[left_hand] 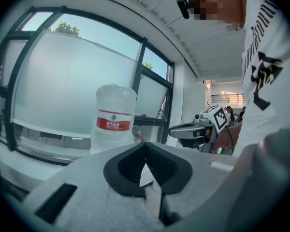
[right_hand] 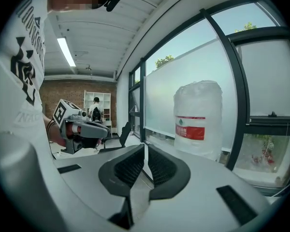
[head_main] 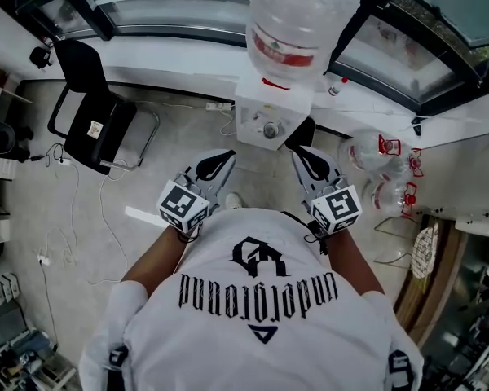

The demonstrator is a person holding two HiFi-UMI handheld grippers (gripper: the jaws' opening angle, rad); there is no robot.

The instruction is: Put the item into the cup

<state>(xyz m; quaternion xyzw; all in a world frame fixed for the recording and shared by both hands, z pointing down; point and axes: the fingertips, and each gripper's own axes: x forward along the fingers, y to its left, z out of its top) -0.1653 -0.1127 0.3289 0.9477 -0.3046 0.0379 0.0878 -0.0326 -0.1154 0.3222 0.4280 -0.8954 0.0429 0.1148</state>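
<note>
nothing of the job looks started from where i stand: no cup and no item shows in any view, so i cannot say where either is. the person faces the water dispenser by the window, its big bottle on top, a black chair off to the left and spare bottles on the floor to the right. the left gripper and right gripper point toward the dispenser side by side, each with its tips met and nothing between them. finding, picking up and dropping in are all left, i'd judge. the person's body hides the floor just below.
</note>
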